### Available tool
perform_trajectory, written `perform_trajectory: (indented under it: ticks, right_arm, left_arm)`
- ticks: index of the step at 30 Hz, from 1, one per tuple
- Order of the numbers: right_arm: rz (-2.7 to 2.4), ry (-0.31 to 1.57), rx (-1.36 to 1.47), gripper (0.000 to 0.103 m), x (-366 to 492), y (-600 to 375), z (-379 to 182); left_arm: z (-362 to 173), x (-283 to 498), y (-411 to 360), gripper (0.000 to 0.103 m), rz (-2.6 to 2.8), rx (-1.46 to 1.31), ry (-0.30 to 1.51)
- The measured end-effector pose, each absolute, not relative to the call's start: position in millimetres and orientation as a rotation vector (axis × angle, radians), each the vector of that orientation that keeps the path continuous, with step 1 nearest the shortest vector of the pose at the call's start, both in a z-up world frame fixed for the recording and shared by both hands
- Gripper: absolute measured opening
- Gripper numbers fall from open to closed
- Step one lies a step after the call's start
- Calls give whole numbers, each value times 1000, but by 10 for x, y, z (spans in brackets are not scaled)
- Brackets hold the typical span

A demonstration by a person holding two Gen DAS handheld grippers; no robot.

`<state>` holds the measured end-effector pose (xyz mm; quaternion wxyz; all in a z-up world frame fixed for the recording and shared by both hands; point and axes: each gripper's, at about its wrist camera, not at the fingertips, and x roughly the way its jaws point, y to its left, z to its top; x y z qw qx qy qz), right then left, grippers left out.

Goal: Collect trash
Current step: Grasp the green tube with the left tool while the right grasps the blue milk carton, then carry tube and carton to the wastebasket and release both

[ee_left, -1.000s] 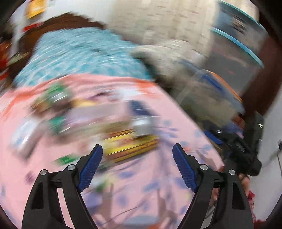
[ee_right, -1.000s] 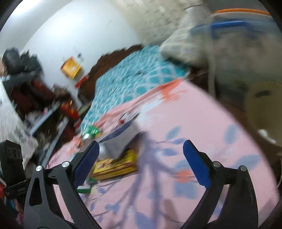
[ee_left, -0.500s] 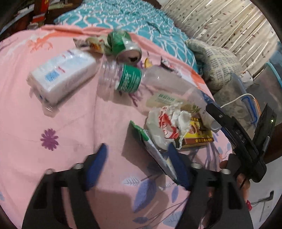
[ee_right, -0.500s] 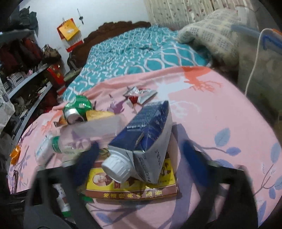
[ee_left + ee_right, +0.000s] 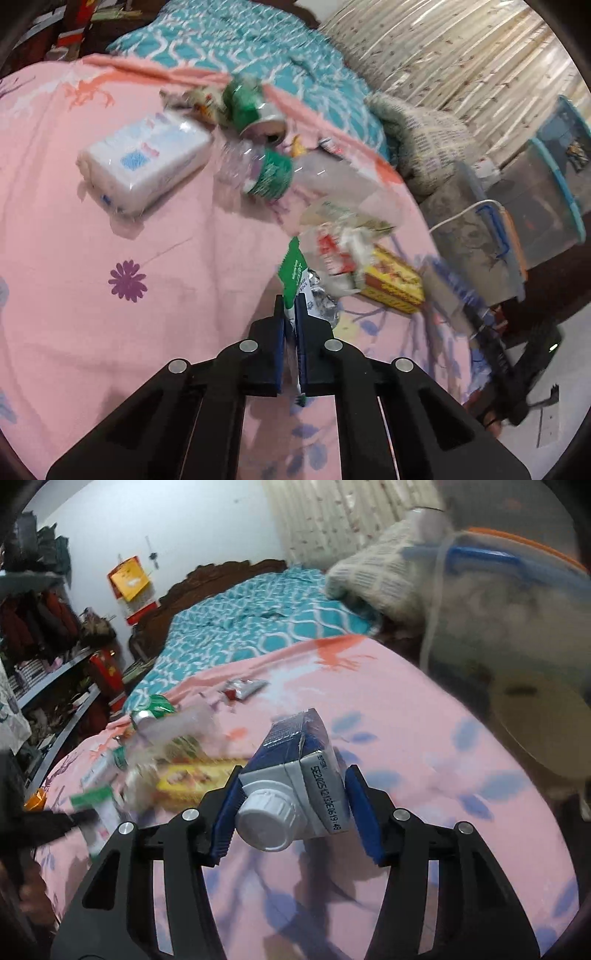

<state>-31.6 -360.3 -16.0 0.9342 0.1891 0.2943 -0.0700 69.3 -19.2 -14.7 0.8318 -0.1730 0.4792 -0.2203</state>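
The left gripper (image 5: 290, 317) has just clenched its jaws on the near end of a flat green-and-white foil wrapper (image 5: 295, 273), which sticks up from between the blue pads. The right gripper (image 5: 295, 797) has just been closing its jaws, and they now clasp the grey gabled top of a dark blue drink carton with a white screw cap (image 5: 295, 771).

Both pieces come from a litter pile on the pink flowered bedspread (image 5: 92, 258) of the bed, toward its right edge. Beyond the wrapper lie a crumpled white-and-red plastic bag (image 5: 332, 254) over a yellow flat box (image 5: 395, 284), a clear plastic bottle with a green label (image 5: 273, 173), a crushed green can (image 5: 255, 110) and a white soft tissue pack (image 5: 147, 158).
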Motion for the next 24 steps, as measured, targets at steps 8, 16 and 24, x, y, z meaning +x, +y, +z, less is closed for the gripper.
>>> perform_trajectory:
  ticks: [8, 16, 24]
  right_arm:
    - [-232, 648, 373, 55, -1010, -3782, -433]
    - [-375, 597, 358, 52, -1217, -4077, -537]
    - [-446, 492, 355, 52, -1323, -4532, -341]
  left_arm:
    - [168, 474, -874, 5, -698, -283, 985]
    - [74, 461, -2078, 5, -884, -123, 1063]
    - [91, 516, -3045, 5, -989, -31, 1083]
